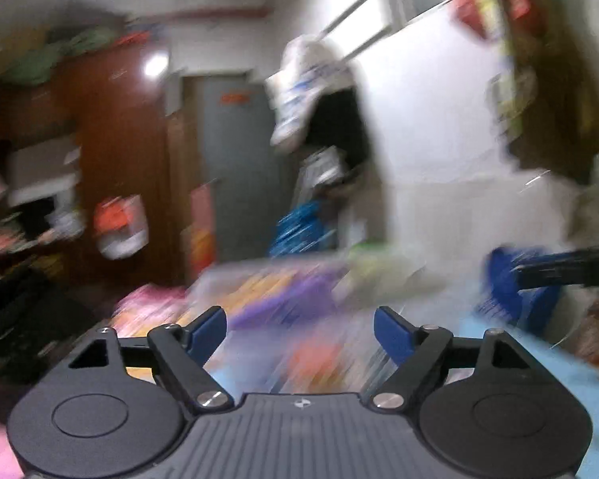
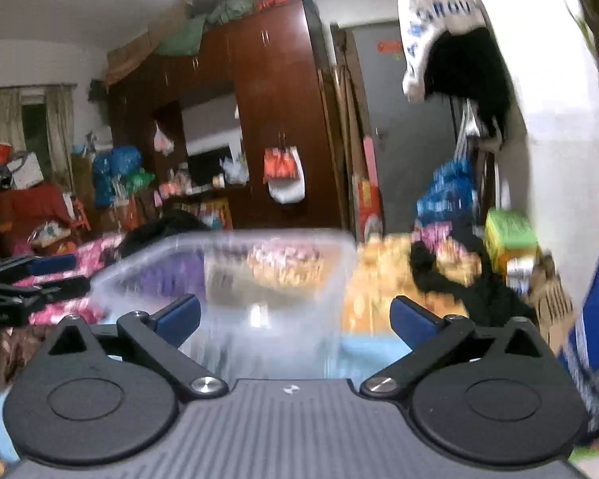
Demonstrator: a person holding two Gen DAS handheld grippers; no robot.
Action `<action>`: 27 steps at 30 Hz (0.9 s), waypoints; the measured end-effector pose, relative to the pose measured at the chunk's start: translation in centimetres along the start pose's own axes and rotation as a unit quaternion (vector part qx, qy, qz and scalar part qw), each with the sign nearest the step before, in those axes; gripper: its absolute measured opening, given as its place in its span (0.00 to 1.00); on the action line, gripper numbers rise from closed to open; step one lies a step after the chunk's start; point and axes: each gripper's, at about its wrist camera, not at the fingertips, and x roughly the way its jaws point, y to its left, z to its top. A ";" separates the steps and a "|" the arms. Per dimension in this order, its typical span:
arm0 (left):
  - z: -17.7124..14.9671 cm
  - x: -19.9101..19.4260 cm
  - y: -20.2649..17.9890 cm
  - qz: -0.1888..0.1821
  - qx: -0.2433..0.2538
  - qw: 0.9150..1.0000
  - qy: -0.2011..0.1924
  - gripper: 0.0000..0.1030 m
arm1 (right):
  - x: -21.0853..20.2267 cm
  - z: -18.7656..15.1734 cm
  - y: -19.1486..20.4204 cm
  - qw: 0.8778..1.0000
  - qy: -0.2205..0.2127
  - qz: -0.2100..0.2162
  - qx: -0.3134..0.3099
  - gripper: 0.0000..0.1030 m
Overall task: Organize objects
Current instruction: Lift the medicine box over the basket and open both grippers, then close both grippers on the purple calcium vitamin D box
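My right gripper point(image 2: 295, 317) is open and empty, with its blue fingertips wide apart. A clear plastic container point(image 2: 235, 275) stands just ahead of it on the bed, blurred. My left gripper point(image 1: 299, 329) is open and empty too, above a blurred colourful bedspread point(image 1: 275, 291). The left gripper also shows at the left edge of the right wrist view point(image 2: 32, 283). The right gripper shows as a dark bar at the right of the left wrist view point(image 1: 567, 269). A black garment point(image 2: 459, 279) lies to the right of the container.
A green box point(image 2: 509, 235) and a blue bag point(image 2: 595, 327) sit at the right. A brown wardrobe point(image 2: 267, 99) and a grey door point(image 2: 387, 127) stand behind. A white bag point(image 2: 431, 28) hangs from a rail. The left wrist view is heavily motion-blurred.
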 end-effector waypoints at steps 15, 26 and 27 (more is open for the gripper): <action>-6.6 2.6 4.7 -0.040 -0.075 0.989 0.121 0.82 | 7.2 -4.9 2.6 0.989 0.137 -0.037 -0.037 1.00; -7.3 5.0 4.0 -0.018 -0.082 0.979 0.188 0.69 | 7.3 -5.0 2.8 0.989 0.138 -0.036 -0.036 0.66; -7.3 4.9 4.1 -0.017 -0.082 0.979 0.185 0.69 | 7.2 -5.0 2.9 0.989 0.136 -0.037 -0.038 0.66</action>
